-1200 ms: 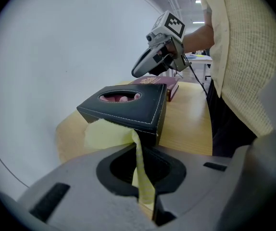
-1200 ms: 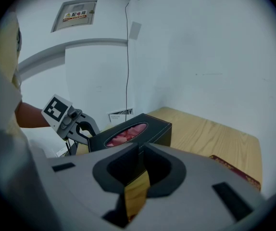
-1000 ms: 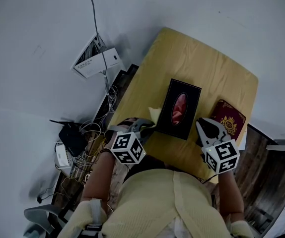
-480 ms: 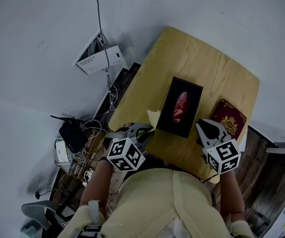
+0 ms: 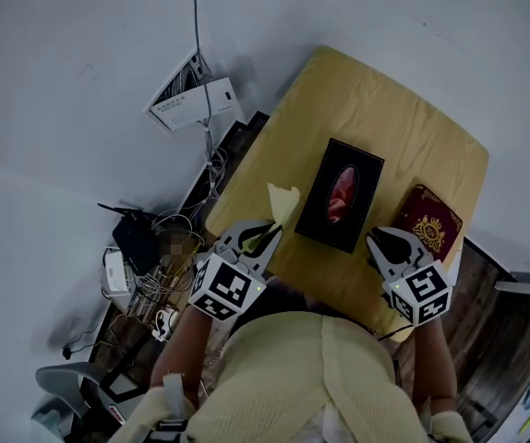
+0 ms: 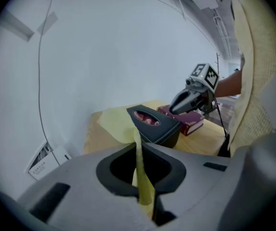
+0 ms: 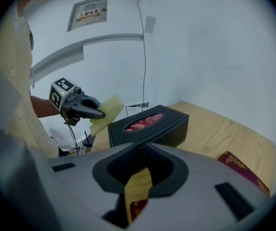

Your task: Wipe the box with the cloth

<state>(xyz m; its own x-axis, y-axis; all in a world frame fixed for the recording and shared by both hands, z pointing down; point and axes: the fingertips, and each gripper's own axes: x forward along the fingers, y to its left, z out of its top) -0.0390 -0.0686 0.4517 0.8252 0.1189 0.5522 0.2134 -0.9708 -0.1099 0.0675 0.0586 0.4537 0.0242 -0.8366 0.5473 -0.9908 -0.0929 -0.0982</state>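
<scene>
Box (image 5: 343, 195): rectangular, black, leather-look with stitched edges, oval top slot showing pink contents; laid mid-table (image 5: 376, 118), pale grained wood, rounded corners. Cloth (image 5: 282, 203): thin, pale yellow, limp; pinched in the closed left tongs (image 5: 267, 235), raised just beside the box. Right tongs (image 5: 382, 242): closed, empty, beside a maroon gilt-stamped book (image 5: 431, 224)

My right gripper (image 5: 383, 240) is covering the red book's (image 5: 431, 220) near corner, my left gripper's (image 6: 138, 150) jaws are hiding the cloth's (image 6: 113, 123) lower end, and my body is blocking the table's (image 5: 376, 109) near edge.
</scene>
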